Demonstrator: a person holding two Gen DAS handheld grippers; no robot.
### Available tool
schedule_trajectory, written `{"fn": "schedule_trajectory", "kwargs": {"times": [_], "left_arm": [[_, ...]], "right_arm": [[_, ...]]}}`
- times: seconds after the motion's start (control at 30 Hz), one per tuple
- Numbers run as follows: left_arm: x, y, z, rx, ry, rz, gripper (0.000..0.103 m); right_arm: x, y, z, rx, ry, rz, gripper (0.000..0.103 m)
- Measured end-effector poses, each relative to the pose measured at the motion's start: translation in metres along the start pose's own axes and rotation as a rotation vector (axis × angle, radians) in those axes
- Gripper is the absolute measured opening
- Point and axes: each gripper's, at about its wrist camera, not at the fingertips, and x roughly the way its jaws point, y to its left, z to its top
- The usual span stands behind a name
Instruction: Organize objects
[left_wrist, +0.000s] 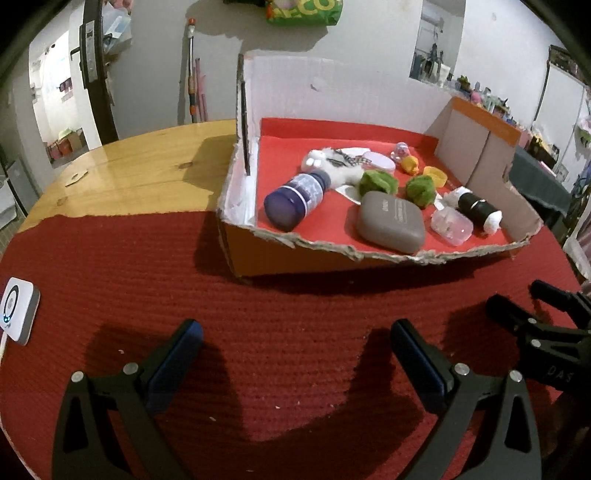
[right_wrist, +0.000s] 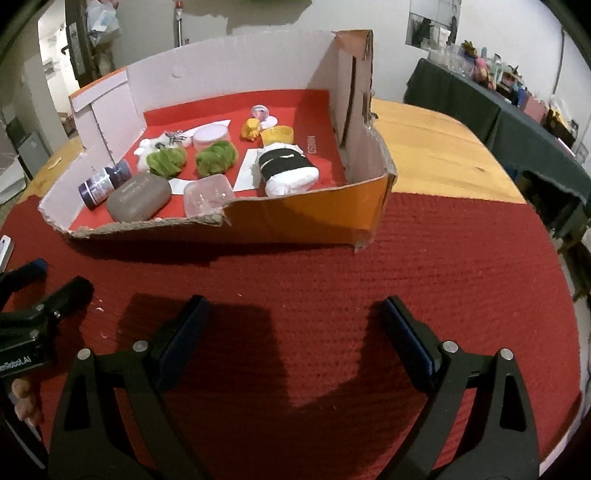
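My left gripper (left_wrist: 295, 347) hangs over the red mat (left_wrist: 258, 295) with its jaws spread wide and nothing between them, and my right gripper (right_wrist: 295, 325) sits the same way just beside it, parted and empty. Both are well short of the cardboard box (left_wrist: 332, 258), which stands on the bench (left_wrist: 129, 166) ahead of me with its torn front edge facing the grippers.

Everything I have to organize appears to lie inside that box on its red lining: a dark blue bottle (left_wrist: 295, 199) on its side at the left, a grey case (left_wrist: 390, 221) near the front edge, a clear plastic container (left_wrist: 451, 223) beside it, two green fuzzy balls (left_wrist: 378, 182), a white plush toy (left_wrist: 332, 164), a black-and-white doll (right_wrist: 286, 168) to the right, and small yellow pieces (right_wrist: 251, 127) further back. A white device (left_wrist: 16, 310) rests on the mat at the far left.

I judge that I am between picks, or possibly finished, since nothing loose shows on the mat. If more sorting is wanted, my next move calls for reaching forward over the low ragged rim. The grey case and the bottle are nearest; the bottle may roll when touched.
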Motion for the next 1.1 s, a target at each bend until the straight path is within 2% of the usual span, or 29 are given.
{"fn": "schedule_trajectory", "kwargs": {"times": [0.1,0.43,1.1], "left_arm": [[0.0008,-0.0028,-0.0009,0.016,0.006,0.026,0.103],[0.0036,-0.0035,0.0035,0.004,0.016,0.040,0.103],[0.0060,-0.0048,0.0047,-0.003,0.018,0.051,0.103]], "right_arm": [[0.0012,0.0016,-0.0005,0.000,0.007,-0.014,0.098],[0.0025,0.0027,0.0004,0.011,0.017,-0.029,0.103],[0.0026,0.0026,0.0004,0.015,0.018,-0.031,0.103]]}}
